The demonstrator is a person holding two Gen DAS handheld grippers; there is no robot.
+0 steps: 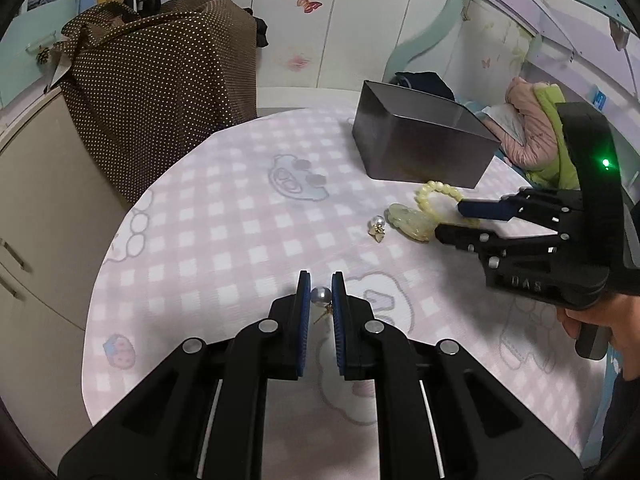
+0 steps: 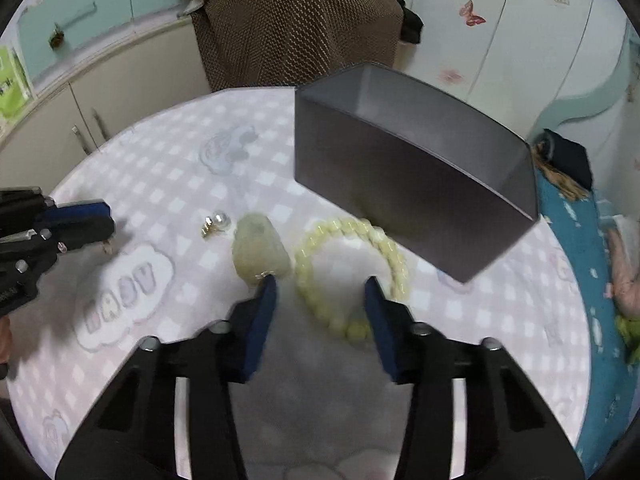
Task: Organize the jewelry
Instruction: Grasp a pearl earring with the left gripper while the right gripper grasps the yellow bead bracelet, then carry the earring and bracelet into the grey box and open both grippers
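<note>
Pinching round grey pearl earring (image 1: 321, 295) in left gripper (image 1: 320, 294), jaws narrow, for transfer to open dark grey rectangular box (image 1: 420, 140). Spreading right gripper (image 2: 320, 294) wide, empty, over pale yellow beaded bracelet (image 2: 352, 272) just beside box, likely preparing to grasp it.

Both claws are matte black with blue pads (image 1: 305, 300) and silver rivets; a green light (image 1: 606, 163) glows at three o'clock.
</note>
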